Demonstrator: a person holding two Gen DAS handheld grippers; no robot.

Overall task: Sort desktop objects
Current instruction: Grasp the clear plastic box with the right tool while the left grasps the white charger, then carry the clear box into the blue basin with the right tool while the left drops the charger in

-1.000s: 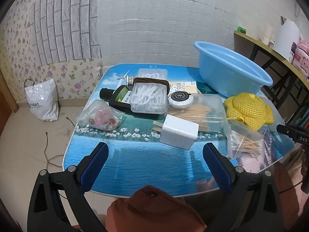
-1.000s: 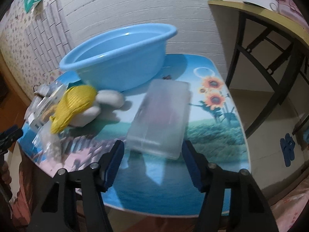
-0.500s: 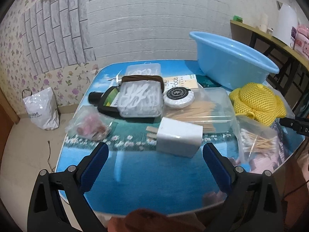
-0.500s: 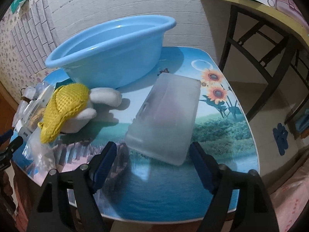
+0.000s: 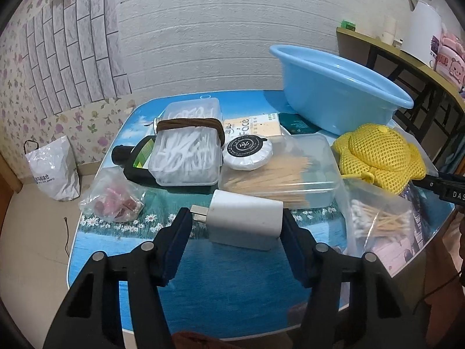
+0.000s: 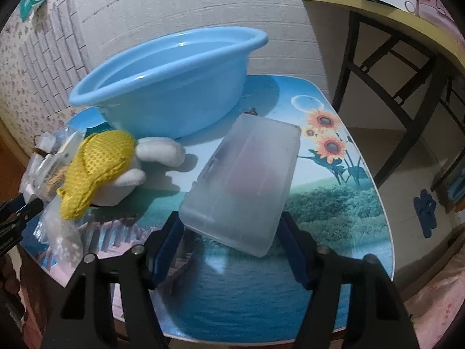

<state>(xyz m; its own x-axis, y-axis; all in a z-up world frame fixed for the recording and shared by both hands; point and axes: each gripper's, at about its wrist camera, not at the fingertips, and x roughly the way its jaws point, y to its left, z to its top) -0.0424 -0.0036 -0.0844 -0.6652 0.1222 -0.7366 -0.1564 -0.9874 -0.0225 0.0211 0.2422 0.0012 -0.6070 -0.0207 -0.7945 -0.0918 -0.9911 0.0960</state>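
The white charger [image 5: 245,223] lies flat on the blue picture table [image 5: 232,273], near the front edge. Its long side runs left to right across the left wrist view, and its metal prongs point to the left. The left gripper [image 5: 236,234] has just been closing, and the charger sits between its two blue pads. The right pad touches the charger's right end. The left pad is right by the prongs, but it is hard to tell if it presses on them.

Just behind the charger is a clear box of wooden sticks [image 5: 280,174]. A round white soap [image 5: 247,152] leans on that box. To the left of the soap is a clear box of white picks [image 5: 186,157] with a brown band round it, lying on a dark bottle [image 5: 130,160]. A small bag of pink things [image 5: 114,203] lies at the left. A bag of cotton swabs [image 5: 377,221] lies at the right, near a yellow net toy [image 5: 380,154].

The frosted plastic case [image 6: 244,180] lies flat on the table near the right side. Its long side runs from the front up toward the blue basin [image 6: 168,81], leaning a little to the right. The right gripper [image 6: 231,238] has just been closing too. The near end of the case sits between its pads, and they are very close to its sides.
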